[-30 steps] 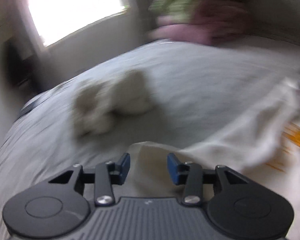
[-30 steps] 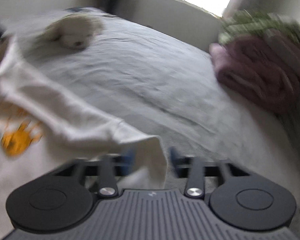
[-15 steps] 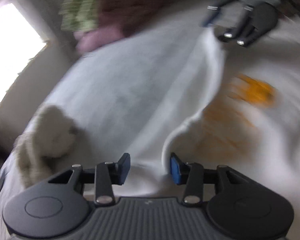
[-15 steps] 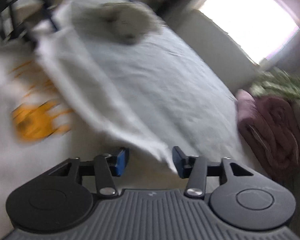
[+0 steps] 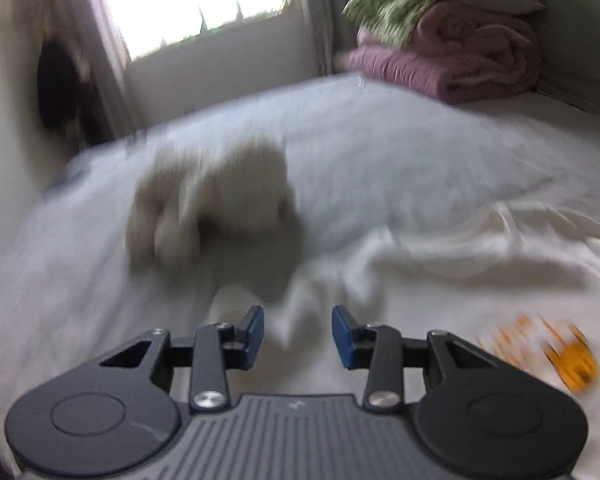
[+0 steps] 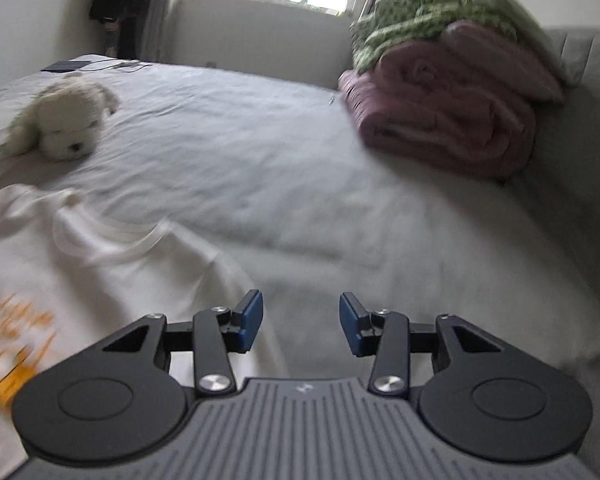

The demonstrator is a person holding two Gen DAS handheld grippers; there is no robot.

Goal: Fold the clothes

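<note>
Cream cotton is lying spread on the bed (image 6: 284, 168): the T-shirt (image 6: 112, 276), soft and wrinkled with an orange print (image 5: 568, 364), collar ribbed and curved. The left gripper (image 5: 298, 338) is closing its jaws, a crumpled bit of shirt edge showing between them (whether the pads are touching it, blur is hiding). The right gripper (image 6: 300, 322) is hanging with jaws apart, nothing between them, the shirt's side edge just beside its left finger. Thin fabric is risking bunching or slipping if one side is being pinched shallowly. A fluffy plush dog (image 6: 60, 124) and rolled pink blanket (image 6: 452, 112) are sitting well apart.
</note>
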